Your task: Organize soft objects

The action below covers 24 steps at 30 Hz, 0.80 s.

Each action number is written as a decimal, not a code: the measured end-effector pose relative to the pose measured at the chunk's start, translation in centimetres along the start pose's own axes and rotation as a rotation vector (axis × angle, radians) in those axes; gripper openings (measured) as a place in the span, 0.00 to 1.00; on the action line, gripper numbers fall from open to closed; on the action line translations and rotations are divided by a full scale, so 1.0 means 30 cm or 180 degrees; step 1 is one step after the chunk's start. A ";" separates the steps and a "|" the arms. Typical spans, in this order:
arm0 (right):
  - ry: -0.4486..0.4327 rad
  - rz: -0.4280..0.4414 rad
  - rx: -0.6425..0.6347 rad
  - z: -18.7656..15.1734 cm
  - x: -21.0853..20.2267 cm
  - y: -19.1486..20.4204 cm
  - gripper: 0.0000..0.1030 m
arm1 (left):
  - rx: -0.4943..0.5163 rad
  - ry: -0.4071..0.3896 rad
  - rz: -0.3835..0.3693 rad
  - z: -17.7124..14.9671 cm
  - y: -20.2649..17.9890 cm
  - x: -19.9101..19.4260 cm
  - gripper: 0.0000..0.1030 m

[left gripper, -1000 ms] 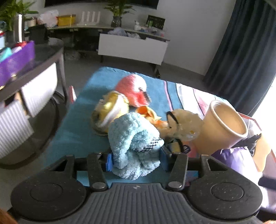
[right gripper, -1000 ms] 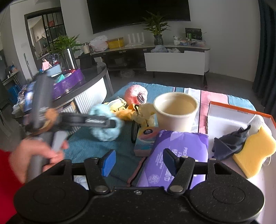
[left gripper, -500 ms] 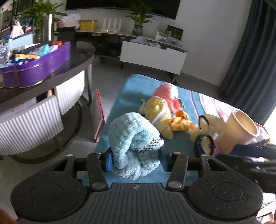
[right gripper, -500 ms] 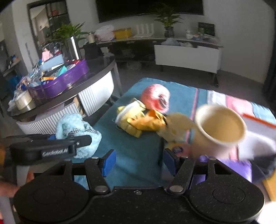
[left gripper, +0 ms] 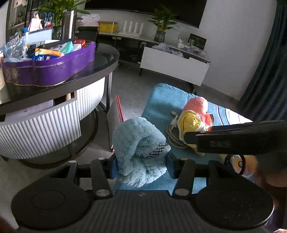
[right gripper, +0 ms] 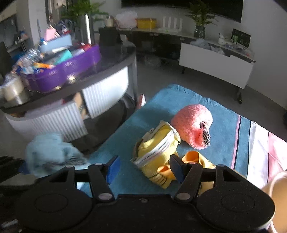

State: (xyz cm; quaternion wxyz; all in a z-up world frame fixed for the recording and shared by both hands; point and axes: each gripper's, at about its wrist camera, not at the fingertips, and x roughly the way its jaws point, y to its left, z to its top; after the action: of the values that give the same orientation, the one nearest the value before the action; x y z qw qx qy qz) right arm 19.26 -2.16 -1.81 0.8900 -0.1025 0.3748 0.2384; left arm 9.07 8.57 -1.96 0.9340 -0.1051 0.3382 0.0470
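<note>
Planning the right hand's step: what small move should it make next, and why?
Probably ease the right gripper down and close on the yellow pouch. Its jaws stand open and empty with the pouch just ahead on the blue towel, while the left gripper already holds the blue plush.

No legible text or labels anywhere (print on the boxes too blurred)

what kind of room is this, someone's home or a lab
Most likely a home living room: a large dark wall-mounted screen hangs above a long low media console with potted plants, and a round dark-topped side table carries a purple tray of household clutter.
</note>
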 end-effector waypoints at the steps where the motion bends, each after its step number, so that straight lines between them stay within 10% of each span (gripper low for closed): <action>1: 0.0031 0.0002 0.0004 0.006 0.025 -0.002 0.72 | -0.0029 0.0001 -0.0016 0.002 0.008 0.002 0.51; 3: 0.0090 0.0023 0.0024 0.010 0.062 -0.006 0.67 | -0.0068 0.0003 -0.0035 0.005 0.017 0.007 0.51; 4: 0.0122 0.0012 0.0018 0.010 0.078 -0.008 0.44 | -0.0076 0.0004 -0.0039 0.005 0.019 0.010 0.51; 8: 0.0097 0.0051 0.0182 -0.002 0.064 -0.048 0.19 | -0.0050 0.0004 -0.0062 0.004 0.012 0.015 0.51; 24: -0.0640 0.0496 0.0861 -0.093 -0.440 -0.225 0.16 | 0.0063 -0.0033 -0.0233 0.010 -0.070 -0.053 0.51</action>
State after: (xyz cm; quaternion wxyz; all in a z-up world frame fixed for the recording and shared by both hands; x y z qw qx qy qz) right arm 12.92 -13.58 5.72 0.9075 0.0719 0.3193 0.2631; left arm 8.37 6.57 -0.37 0.9378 -0.1079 0.3297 0.0101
